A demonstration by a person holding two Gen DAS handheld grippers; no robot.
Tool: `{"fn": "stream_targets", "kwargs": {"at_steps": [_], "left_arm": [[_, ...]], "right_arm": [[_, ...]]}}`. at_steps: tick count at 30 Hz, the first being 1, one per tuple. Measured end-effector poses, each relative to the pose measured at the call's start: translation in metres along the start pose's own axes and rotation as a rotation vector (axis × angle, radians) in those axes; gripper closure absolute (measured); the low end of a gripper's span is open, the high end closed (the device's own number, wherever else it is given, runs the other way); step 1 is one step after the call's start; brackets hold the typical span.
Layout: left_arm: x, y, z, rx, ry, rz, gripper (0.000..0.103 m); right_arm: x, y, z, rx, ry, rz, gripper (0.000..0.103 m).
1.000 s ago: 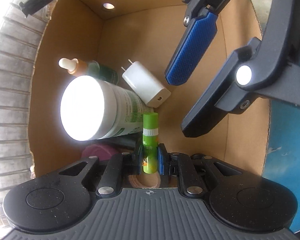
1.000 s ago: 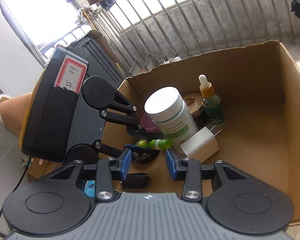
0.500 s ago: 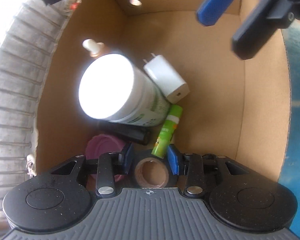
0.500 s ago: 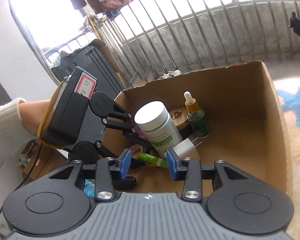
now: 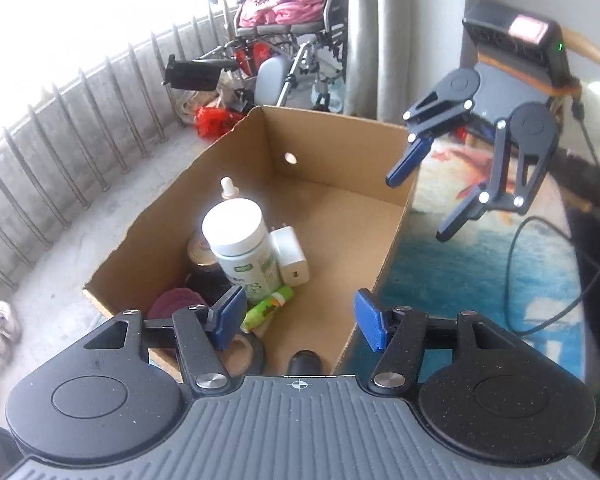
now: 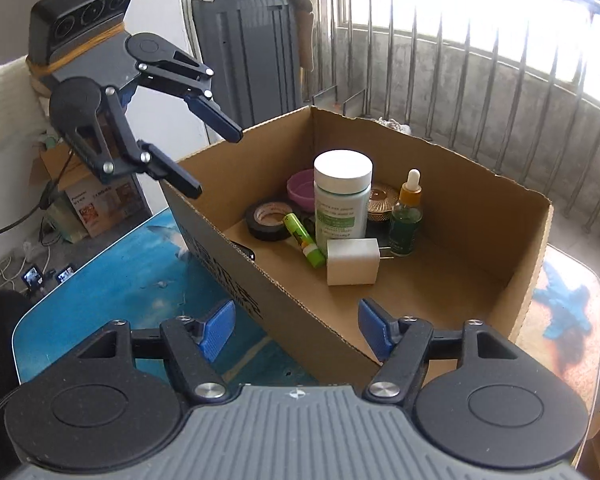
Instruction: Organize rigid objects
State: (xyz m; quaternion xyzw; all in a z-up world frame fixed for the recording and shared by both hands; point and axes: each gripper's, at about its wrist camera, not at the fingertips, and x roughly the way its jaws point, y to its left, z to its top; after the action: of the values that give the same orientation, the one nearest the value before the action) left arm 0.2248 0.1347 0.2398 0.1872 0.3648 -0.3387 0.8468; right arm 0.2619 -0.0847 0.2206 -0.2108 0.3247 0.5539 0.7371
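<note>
Both my grippers are hovering over the cardboard box [image 6: 452,168], jaws opening with nothing between them: left gripper [image 5: 300,320], right gripper [image 6: 296,326]. The green glue stick [image 6: 303,237] is lying on the box floor beside the white-capped bottle [image 6: 342,204] and charger [image 6: 352,262]. Only the right wrist view is showing the tape roll [image 6: 269,221] whole; only the left is showing a wheelchair [image 5: 288,36].

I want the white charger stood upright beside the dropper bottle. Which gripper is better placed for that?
Probably the right gripper: its opening, empty jaws face the charger across the box wall. The left gripper sits over the glue stick end.
</note>
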Motion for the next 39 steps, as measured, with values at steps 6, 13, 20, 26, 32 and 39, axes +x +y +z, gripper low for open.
{"fn": "stream_targets", "kwargs": {"at_steps": [6, 13, 20, 26, 32, 39], "left_arm": [[0.051, -0.023, -0.012, 0.055, 0.189, -0.069, 0.041], [0.066, -0.046, -0.035, -0.019, 0.281, -0.006, 0.079], [0.043, -0.095, -0.071, 0.001, 0.291, -0.032, 0.084], [0.007, -0.154, -0.103, -0.022, 0.321, -0.070, 0.082], [-0.061, -0.168, -0.109, -0.192, 0.190, -0.142, 0.061], [-0.087, -0.129, -0.081, -0.215, 0.144, 0.032, 0.065]], "right_arm": [[0.017, 0.035, -0.007, -0.228, 0.078, -0.160, 0.024], [0.009, 0.012, -0.001, -0.075, 0.103, -0.161, 0.045], [-0.006, 0.001, -0.013, -0.048, 0.107, -0.080, 0.045], [-0.032, 0.042, -0.042, -0.051, 0.132, 0.029, 0.045], [-0.051, 0.083, -0.071, -0.035, 0.106, 0.024, 0.043], [-0.042, 0.065, -0.076, 0.068, 0.047, 0.028, 0.042]]}}
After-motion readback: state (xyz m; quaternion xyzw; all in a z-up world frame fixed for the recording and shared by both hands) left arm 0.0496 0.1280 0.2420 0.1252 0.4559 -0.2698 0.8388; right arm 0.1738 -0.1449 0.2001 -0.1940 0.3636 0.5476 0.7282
